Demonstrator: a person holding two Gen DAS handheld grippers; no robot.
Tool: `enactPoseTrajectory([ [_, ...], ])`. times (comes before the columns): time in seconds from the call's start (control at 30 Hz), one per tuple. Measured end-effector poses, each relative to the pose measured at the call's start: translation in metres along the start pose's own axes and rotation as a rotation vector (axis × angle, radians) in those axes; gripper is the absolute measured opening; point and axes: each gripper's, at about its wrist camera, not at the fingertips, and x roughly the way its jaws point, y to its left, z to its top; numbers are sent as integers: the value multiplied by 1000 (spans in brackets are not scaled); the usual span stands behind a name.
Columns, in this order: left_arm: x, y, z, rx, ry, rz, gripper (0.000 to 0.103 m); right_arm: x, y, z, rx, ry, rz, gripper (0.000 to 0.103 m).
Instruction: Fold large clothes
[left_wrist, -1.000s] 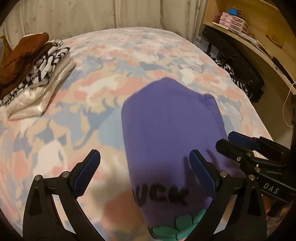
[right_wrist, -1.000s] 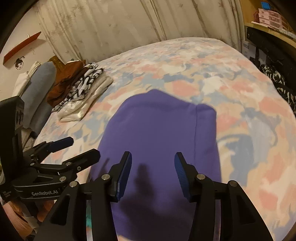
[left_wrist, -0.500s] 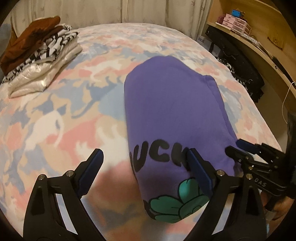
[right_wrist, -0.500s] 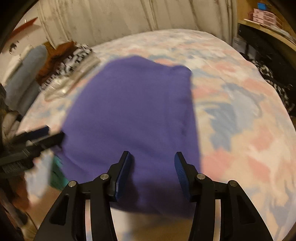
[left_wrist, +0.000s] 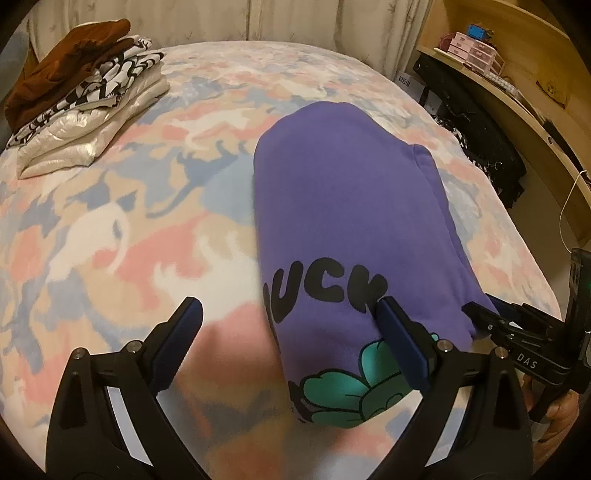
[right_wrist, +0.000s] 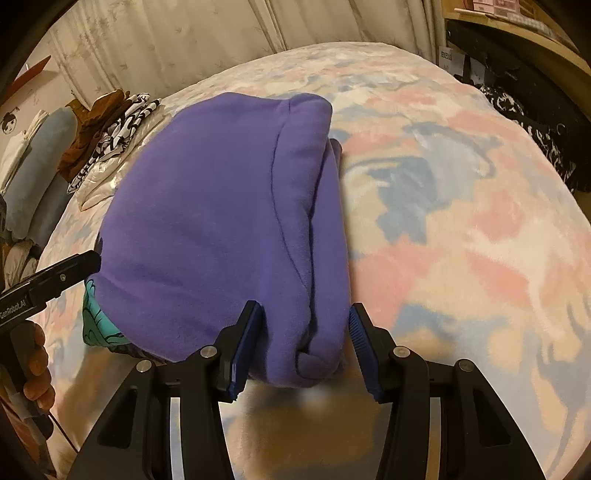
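Left wrist view: folded purple sweatshirt (left_wrist: 354, 229) lying on the pastel patterned bedspread (left_wrist: 122, 236), black lettering and a teal flower print at the near end of the sweatshirt. Left gripper (left_wrist: 291, 334) just short of that near end, jaws spread wide; one blue pad (left_wrist: 400, 345) over the printed corner of the sweatshirt, the other over bare bedspread beside the sweatshirt, nothing clamped between them. Right gripper (left_wrist: 491, 314) showing at the sweatshirt's near right corner, tips close to the fabric edge; contact not clear from here. Stack of folded clothes (left_wrist: 81, 99), brown on top, then black-and-white, then cream, well apart from the sweatshirt toward the far left of the bedspread. Wooden shelf (left_wrist: 517, 92) with small pink boxes beyond the sweatshirt's right side, off the bedspread.

Right wrist view: same sweatshirt (right_wrist: 221, 221) seen from its folded side, layered edges rolled at the near corner. Right gripper (right_wrist: 304, 345) with jaws apart, straddling that thick near corner, one pad (right_wrist: 245, 347) against the top of the fold, the other just off its outer side; not squeezed shut on the cloth. Left gripper (right_wrist: 79, 264) at the sweatshirt's left edge beside the teal print, its opening not readable from this side. Pale curtain (right_wrist: 184, 48) behind the sweatshirt.
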Motion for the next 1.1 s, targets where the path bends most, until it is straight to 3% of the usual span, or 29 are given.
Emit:
enactPoseTrajectory([
  [0.17, -3, 8, 4, -48, 35, -8, 94, -15, 3, 4, 16, -2, 25, 55],
  [0.23, -7, 6, 4, -35, 31, -11, 94, -22, 2, 7, 27, -14, 37, 69],
  [0.3, -11, 5, 4, -28, 25, -11, 94, -31, 1, 10, 34, -28, 54, 74],
  [0.4, -15, 7, 7, -43, 41, -59, 94, -44, 1, 16, 42, -33, 84, 77],
  [0.53, -13, 14, 13, -84, 72, -125, 94, -57, 2, 24, 45, -28, 134, 92],
  [0.73, 12, 25, 18, -147, 172, -220, 94, -50, -7, 46, 62, 5, 207, 94],
  [0.83, 27, 27, 18, -146, 210, -237, 94, -33, -15, 56, 86, 41, 244, 94],
  [0.97, 44, 31, 20, -170, 245, -296, 102, -2, -25, 64, 117, 90, 299, 94],
  [1.1, 59, 36, 20, -188, 279, -373, 103, 27, -30, 68, 142, 129, 351, 94],
])
